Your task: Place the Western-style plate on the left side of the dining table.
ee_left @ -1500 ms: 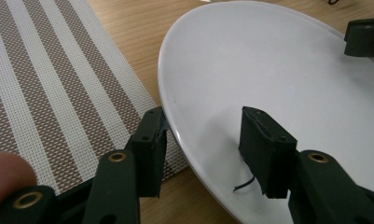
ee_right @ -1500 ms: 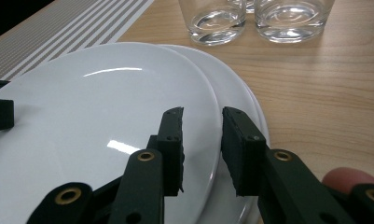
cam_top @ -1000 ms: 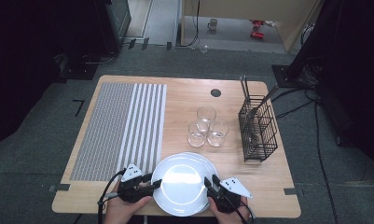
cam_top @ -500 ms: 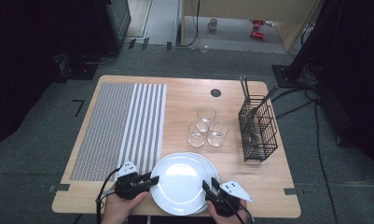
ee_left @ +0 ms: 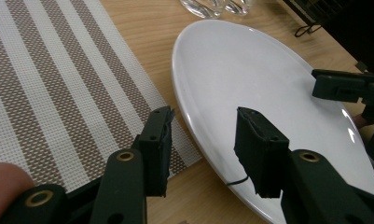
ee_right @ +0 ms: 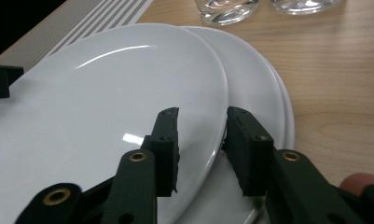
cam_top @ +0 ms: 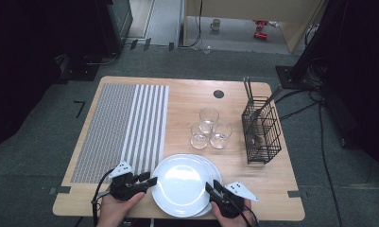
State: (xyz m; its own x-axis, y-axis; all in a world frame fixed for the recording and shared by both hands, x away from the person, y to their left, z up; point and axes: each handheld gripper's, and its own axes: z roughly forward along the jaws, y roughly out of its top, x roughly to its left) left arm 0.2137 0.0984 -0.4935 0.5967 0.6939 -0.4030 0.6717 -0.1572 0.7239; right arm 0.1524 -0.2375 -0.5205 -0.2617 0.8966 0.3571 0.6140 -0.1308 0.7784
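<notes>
A stack of white plates sits at the table's near edge. The top plate (cam_top: 180,182) (ee_left: 250,70) (ee_right: 105,93) lies shifted left, baring the rims of the lower plates (cam_top: 216,171) (ee_right: 261,93). My left gripper (cam_top: 149,180) (ee_left: 204,114) is at the top plate's left rim. Its jaws have just been opening and stand open, one over the placemat and one over the plate, with the rim between them untouched. My right gripper (cam_top: 213,187) (ee_right: 203,114) straddles the top plate's right rim, jaws a little apart, with no clear pinch.
A striped placemat (cam_top: 125,127) covers the table's left half. Three empty glasses (cam_top: 209,116) stand just beyond the plates. A black wire caddy (cam_top: 260,132) with utensils stands at the right. The table's front edge runs just below both hands.
The top plate has slid slightly left, so the rims of the plates under it now show at the right. The left jaws closed in, then spread again. Both hands stay at the plate's sides.
</notes>
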